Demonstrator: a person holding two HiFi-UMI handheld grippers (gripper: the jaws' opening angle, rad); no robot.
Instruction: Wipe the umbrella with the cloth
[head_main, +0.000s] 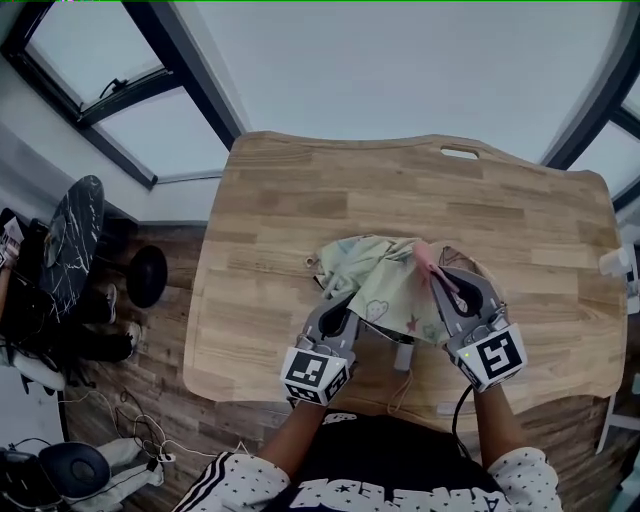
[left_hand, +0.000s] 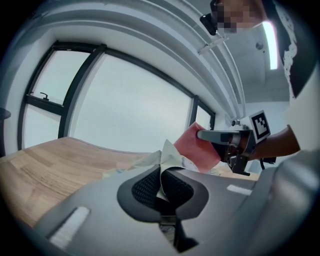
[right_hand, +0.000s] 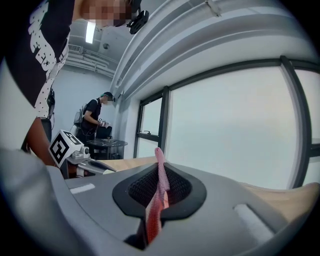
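A folded umbrella (head_main: 378, 282) of pale green patterned fabric lies in the middle of the wooden table (head_main: 300, 200); its grey handle (head_main: 403, 355) points toward me. My left gripper (head_main: 335, 300) is shut on a fold of that fabric, which the left gripper view shows pinched between the pads (left_hand: 161, 187). My right gripper (head_main: 438, 278) is shut on a pink cloth (head_main: 425, 258) at the umbrella's right side. In the right gripper view the cloth (right_hand: 160, 180) stands as a thin strip between the right gripper's (right_hand: 159, 189) pads. The left gripper view shows the pink cloth (left_hand: 197, 147) hanging from the right gripper (left_hand: 220, 135).
The table has a handle slot (head_main: 459, 152) near its far edge, below large windows. A black stool (head_main: 70, 240) and dark gear stand on the floor at left. A white object (head_main: 618, 262) sits at the table's right edge. A person (right_hand: 95, 117) stands far off.
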